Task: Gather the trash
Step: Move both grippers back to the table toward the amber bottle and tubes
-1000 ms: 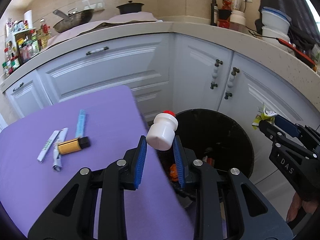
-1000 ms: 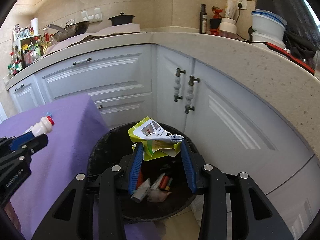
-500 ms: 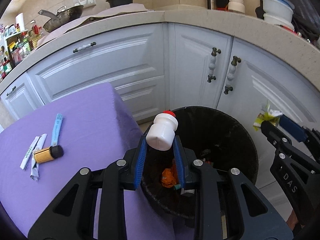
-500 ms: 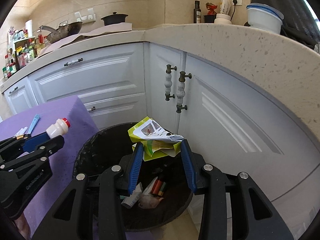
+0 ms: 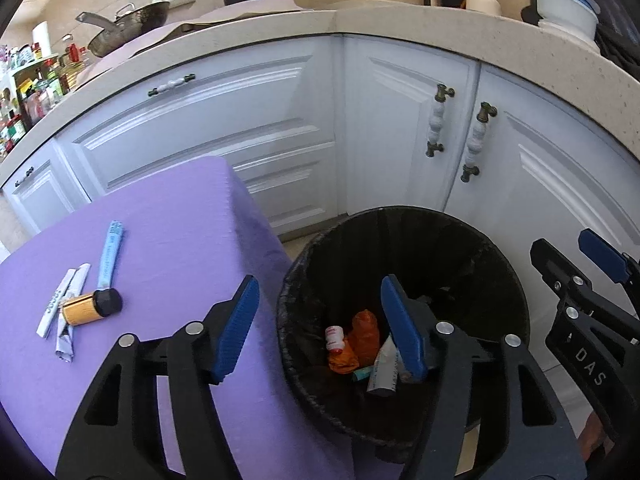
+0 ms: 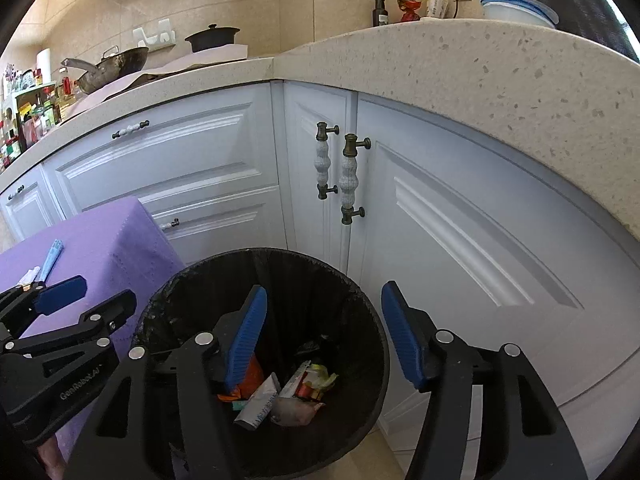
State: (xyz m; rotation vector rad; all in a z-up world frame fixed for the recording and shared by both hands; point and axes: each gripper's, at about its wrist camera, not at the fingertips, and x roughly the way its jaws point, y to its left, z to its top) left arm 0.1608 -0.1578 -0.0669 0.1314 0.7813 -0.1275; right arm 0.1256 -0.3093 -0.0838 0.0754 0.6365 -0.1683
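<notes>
A black trash bin (image 5: 500, 264) (image 6: 360, 300) stands on the floor beside the purple table (image 5: 168, 216). My left gripper (image 5: 320, 328) is open and empty over the bin's left rim. My right gripper (image 6: 322, 340) is open and empty above the bin. At the bin's bottom lie the white red-capped bottle (image 5: 335, 338), an orange wrapper (image 5: 364, 332), a white tube (image 6: 258, 400) and the green-yellow packet (image 6: 320, 380). On the table remain a small orange bottle with a black cap (image 5: 90, 307), a blue stick (image 5: 109, 256) and white paper sticks (image 5: 60, 304).
White kitchen cabinets (image 5: 400, 128) with knobbed handles (image 6: 348, 178) stand close behind the bin under a speckled counter (image 6: 480, 80). A wok (image 5: 128, 26), a pot and bottles sit on the counter. The right gripper shows at the left view's right edge (image 5: 580, 280).
Both grippers opened. The white bottle dropped from the left gripper and the green-yellow packet from the right into the bin. Both grippers moved forward over the bin.
</notes>
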